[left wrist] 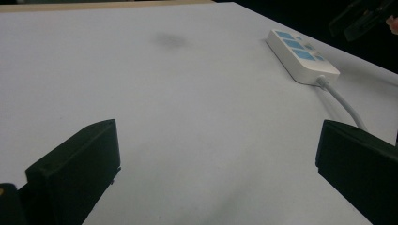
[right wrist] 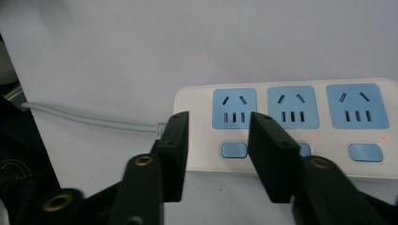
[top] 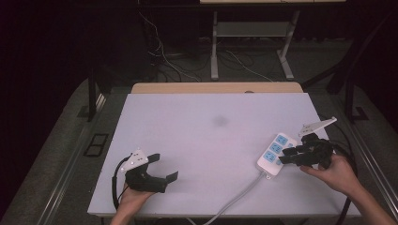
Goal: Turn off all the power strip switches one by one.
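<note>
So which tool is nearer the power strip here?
Right. The right tool sits at the power strip's edge, jaws partly open around its switch side. The left tool rests far across the table, jaws wide open.

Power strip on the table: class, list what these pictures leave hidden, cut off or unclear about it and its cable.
- Power strip, middle switch: right gripper view, mostly hidden behind a jaw of the right hand-held gripper.
- Strip's far end: right gripper view, cut off by the right edge.
- Cable: high view, runs off the table's near edge; where it leads is unseen.
- Socket holes: high view, too small.
</note>
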